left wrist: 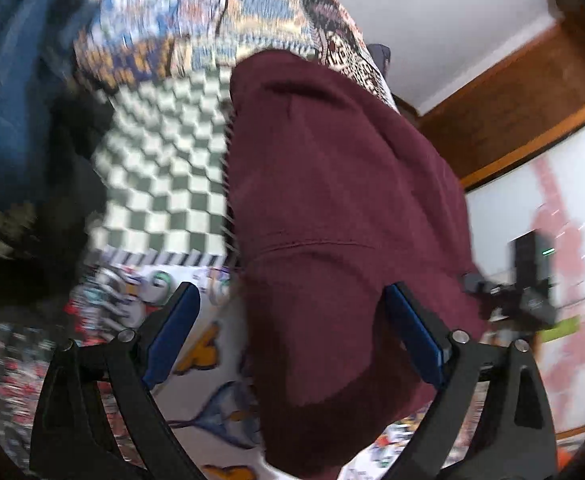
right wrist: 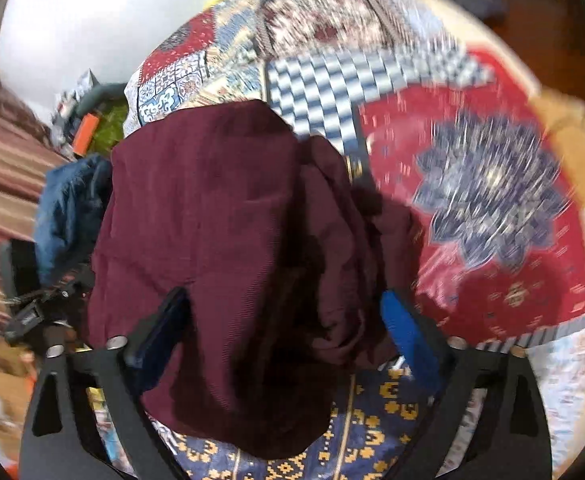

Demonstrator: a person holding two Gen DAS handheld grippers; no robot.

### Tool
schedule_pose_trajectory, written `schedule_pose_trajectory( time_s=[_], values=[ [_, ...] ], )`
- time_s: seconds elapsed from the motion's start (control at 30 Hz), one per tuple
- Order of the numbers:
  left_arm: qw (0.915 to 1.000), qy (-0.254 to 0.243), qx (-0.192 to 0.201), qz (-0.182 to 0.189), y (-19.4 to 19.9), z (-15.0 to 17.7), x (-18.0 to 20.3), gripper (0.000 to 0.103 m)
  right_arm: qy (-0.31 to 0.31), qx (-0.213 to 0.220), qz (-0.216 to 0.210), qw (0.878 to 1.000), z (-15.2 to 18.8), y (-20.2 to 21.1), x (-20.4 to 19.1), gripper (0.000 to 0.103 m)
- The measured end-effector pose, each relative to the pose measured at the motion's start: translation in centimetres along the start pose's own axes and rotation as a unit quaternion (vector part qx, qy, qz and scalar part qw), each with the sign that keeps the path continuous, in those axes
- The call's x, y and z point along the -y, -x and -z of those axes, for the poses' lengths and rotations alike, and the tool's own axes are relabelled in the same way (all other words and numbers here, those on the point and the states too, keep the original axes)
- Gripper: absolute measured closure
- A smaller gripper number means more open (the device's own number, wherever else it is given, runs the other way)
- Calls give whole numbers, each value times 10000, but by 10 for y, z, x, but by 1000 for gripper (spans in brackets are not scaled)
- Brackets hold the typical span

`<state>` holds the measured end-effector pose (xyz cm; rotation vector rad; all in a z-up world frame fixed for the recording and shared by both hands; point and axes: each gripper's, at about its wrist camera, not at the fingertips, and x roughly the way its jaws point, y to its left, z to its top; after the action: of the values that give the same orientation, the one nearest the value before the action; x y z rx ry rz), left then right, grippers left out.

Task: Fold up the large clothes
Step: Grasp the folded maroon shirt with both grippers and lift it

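Both grippers are hovering over the maroon garment [left wrist: 332,208] lying on the patchwork bedspread [left wrist: 164,168], left gripper [left wrist: 292,344] and right gripper [right wrist: 288,320] fingers spread wide and gripping nothing, probably lining up for the next fold.

Blurred by motion across both views: patchwork bedspread [left wrist: 164,148], its checks and prints smeared, sharpest only near the lower middle. Hidden under the maroon garment [right wrist: 220,248]: much of that bedspread, plus the garment's own lower folds, lost in dark shadow. Cut off at the left edge of the left wrist view: blue cloth [left wrist: 8,92], kind of item not readable. Partly covered by maroon fabric: left pad of the right gripper [right wrist: 284,316]. Too smeared to identify: orange and green clutter [right wrist: 92,132] at upper left of the right wrist view.
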<state>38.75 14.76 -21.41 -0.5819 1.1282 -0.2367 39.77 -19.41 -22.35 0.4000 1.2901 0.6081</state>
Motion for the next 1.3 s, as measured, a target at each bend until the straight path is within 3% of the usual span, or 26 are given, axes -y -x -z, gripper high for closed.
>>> schedule_pose_trajectory(
  time_s=[0.17,0.43,0.57,0.67,0.83,0.9,1.07,1.3],
  values=[
    [9973,369,-421,474,-27,-10,-13,3,-225,-343,-557,9976,-10,-19,14,0],
    [9940,505,-597,761,-55,-23,-10,3,-417,-561,-748,9947,-26,-32,13,0],
    [9910,580,-671,1006,-60,-23,-7,13,-362,-673,-727,9944,-30,-31,15,0],
    [9926,508,-578,940,-55,-15,0,19,-306,-696,-707,9946,-29,-28,14,1],
    [9971,27,-333,682,-39,-11,26,32,-85,-589,-598,9964,-24,-16,6,22],
    [9977,-161,-210,621,-32,-12,39,40,-30,-551,-575,9968,-23,-11,1,36],
    [9964,-551,49,649,-4,-14,68,55,54,-446,-618,9971,-19,3,-12,56],
    [9932,-749,551,704,59,-23,84,57,207,-87,-821,9964,-22,28,-48,62]
  ],
)
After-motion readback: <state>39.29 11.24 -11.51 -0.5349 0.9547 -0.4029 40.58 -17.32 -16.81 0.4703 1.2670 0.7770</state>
